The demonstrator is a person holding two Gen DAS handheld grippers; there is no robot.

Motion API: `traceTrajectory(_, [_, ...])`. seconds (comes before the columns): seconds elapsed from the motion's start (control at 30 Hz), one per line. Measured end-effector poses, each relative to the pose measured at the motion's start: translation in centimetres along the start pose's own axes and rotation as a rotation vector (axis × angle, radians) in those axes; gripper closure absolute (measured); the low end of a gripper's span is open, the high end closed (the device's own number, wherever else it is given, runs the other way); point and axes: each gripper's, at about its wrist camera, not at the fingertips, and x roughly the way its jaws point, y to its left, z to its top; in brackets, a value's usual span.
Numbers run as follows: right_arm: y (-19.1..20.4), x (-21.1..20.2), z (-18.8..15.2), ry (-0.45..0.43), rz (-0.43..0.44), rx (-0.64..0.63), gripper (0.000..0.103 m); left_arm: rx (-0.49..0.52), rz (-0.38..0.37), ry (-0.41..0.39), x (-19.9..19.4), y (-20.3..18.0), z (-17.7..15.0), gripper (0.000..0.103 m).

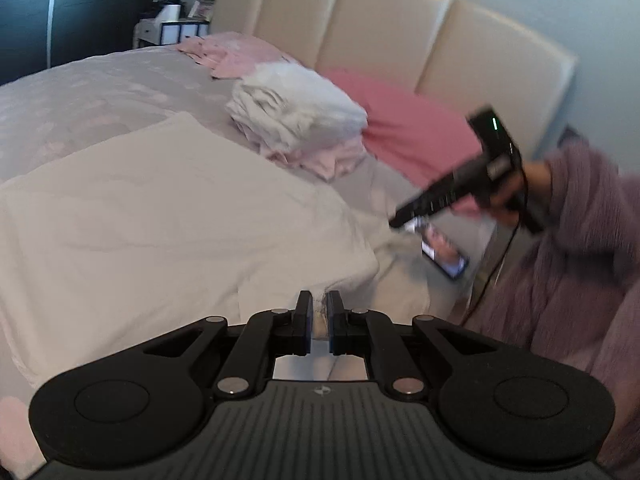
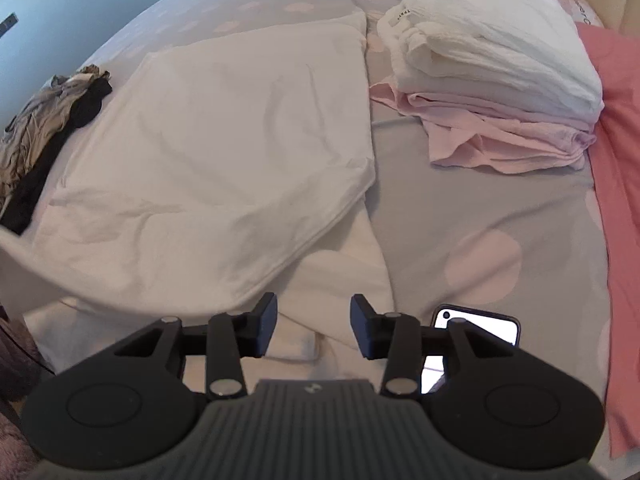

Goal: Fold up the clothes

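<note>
Your left gripper has its fingers pinched nearly together on a fold of the white garment — cloth shows between the pads at the garment's near edge. Your right gripper has its fingers spread apart with nothing between them, hovering over the garment's near hem. In the left wrist view that right gripper is raised above the bed, held by a hand in a fuzzy mauve sleeve.

The white garment lies spread on the bed, one layer folded over another. Just beside its far right corner sits a stack of folded clothes — white on top, pale pink below. A pink pillow sits right of the stack. A phone with its screen lit lies on the bed by the right fingers. A crumpled beige and black garment lies at the white garment's left edge. A padded headboard is behind.
</note>
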Motion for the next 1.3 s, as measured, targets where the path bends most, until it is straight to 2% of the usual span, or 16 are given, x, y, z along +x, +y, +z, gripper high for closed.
traceTrajectory(0.07, [0.7,0.2,-0.4,-0.007,-0.023,-0.09,0.053,-0.12,-0.032,-0.083,-1.4,2.0,1.5,0.098])
traceTrajectory(0.2, [2.5,1.0,-1.5,0.006,-0.086,-0.293,0.053,-0.329,-0.095,-0.231,-3.7,5.7,3.7,0.098])
traceTrajectory(0.37, [3.1,3.2,-2.8,0.057,-0.208,-0.456,0.053,-0.553,-0.153,-0.351,-4.6,9.7,3.6,0.098])
traceTrajectory(0.43, [2.9,3.5,-3.1,0.067,-0.224,-0.49,0.055,-0.642,-0.175,-0.398,-4.9,11.2,3.6,0.098])
traceTrajectory(0.47, [2.8,3.7,-3.2,0.072,-0.232,-0.507,0.061,-0.674,-0.147,-0.389,-4.8,11.8,3.4,0.098])
traceTrajectory(0.5, [2.7,3.8,-3.3,0.078,-0.238,-0.519,0.077,-0.702,-0.114,-0.376,-4.7,12.3,3.3,0.098])
traceTrajectory(0.57, [2.1,3.5,-3.1,0.097,-0.221,-0.481,0.094,-0.763,-0.022,-0.323,-4.5,13.4,2.4,0.098])
traceTrajectory(0.73, [0.1,2.4,-2.9,0.119,-0.244,-0.372,0.099,-0.928,0.132,-0.205,-3.9,16.3,-0.8,0.098])
traceTrajectory(0.87, [-1.6,2.6,-2.7,0.164,-0.301,-0.28,0.103,-0.919,0.252,-0.086,-2.8,17.3,-2.9,0.098])
traceTrajectory(0.97, [-2.2,2.9,-2.8,0.19,-0.334,-0.262,0.103,-0.915,0.293,-0.036,-1.8,17.6,-3.8,0.097])
traceTrajectory(1.07, [-2.0,2.2,-2.5,0.158,-0.288,-0.238,0.102,-0.902,0.339,-0.017,-2.0,17.5,-4.3,0.075])
traceTrajectory(1.13, [-1.3,1.5,-2.2,0.122,-0.281,-0.26,0.098,-0.854,0.38,-0.035,-2.8,16.6,-4.1,0.054])
traceTrajectory(1.23, [-0.1,0.8,-2.2,0.077,-0.247,-0.285,0.097,-0.799,0.382,-0.055,-3.6,15.5,-4.2,0.053])
traceTrajectory(1.3, [0.8,0.7,-2.2,0.053,-0.212,-0.307,0.097,-0.76,0.376,-0.036,-3.9,14.7,-4.5,0.052])
